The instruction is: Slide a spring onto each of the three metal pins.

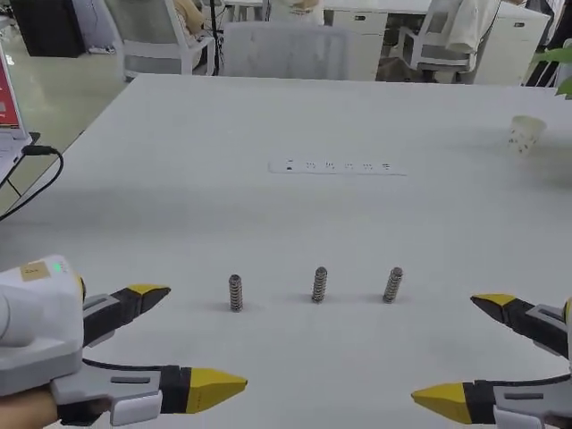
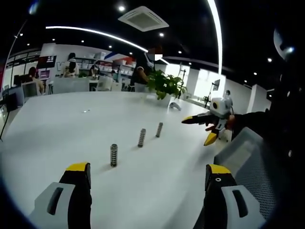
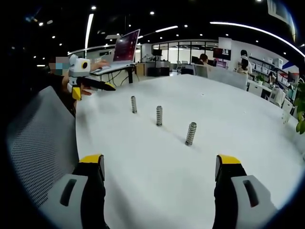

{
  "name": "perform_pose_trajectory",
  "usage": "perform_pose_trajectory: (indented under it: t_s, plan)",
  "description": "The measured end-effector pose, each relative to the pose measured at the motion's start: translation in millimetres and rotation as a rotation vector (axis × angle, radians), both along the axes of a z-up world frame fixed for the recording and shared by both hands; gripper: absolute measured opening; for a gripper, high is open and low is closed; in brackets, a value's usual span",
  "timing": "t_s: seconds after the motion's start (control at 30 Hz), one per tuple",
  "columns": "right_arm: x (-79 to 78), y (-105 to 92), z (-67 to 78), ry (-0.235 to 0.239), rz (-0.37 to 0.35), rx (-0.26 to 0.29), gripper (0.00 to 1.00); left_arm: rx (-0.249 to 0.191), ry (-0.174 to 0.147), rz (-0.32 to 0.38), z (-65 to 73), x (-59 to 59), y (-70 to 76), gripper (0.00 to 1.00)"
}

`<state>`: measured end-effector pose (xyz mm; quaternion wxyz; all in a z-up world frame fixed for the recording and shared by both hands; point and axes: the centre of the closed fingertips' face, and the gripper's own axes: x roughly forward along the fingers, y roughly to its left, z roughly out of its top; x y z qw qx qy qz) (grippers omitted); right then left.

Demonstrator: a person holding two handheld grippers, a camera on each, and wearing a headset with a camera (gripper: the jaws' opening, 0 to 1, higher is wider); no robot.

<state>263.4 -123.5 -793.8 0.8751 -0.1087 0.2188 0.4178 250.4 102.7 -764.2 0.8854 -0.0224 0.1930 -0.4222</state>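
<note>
A: Entry 1. Taking the power strip [image 1: 338,167] as reference, where are the springs sitting?

B: All three are standing upright on the white table [image 1: 179,206]. They are forming a row parallel to the power strip, on its near side and well apart from it. The left spring [image 1: 235,292] is standing just past the strip's left end. The middle spring [image 1: 319,284] is lining up with the strip's middle, and the right spring [image 1: 392,284] with its right end.

A: And the pins?

B: Cannot tell. The coils are hiding whatever is standing inside them.

A: Tongs?

B: The left gripper [image 1: 201,338] is hovering on the near side of the row, out beyond the strip's left end. Its yellow-tipped jaws are spread wide and gripping nothing. The right gripper [image 1: 444,349] is hovering in the same way beyond the strip's right end, jaws gaping, nothing between them. Neither is touching a spring.

A: Are the gripper views agreeing?

B: Yes. The left gripper view is looking along the row from the left spring's end, with bare table between its jaws. The right gripper view is looking along it from the right spring's end, likewise with bare table between the jaws.

A: Other items?

B: A paper cup [image 1: 525,134] is sitting well off the strip's right end. A laptop [image 1: 7,107] is showing far beyond the strip's left end, past the table's edge, with a black cable [image 1: 40,174] trailing from it.
</note>
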Motion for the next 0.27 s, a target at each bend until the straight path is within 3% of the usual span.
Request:
perform_pose_trajectory:
  t_s: [0.27]
  plan:
    - [-0.5, 0.8, 0.8, 0.001, -0.002, -0.001, 0.97, -0.007, -0.002, 0.01, 0.9, 0.9, 1.4, 0.96]
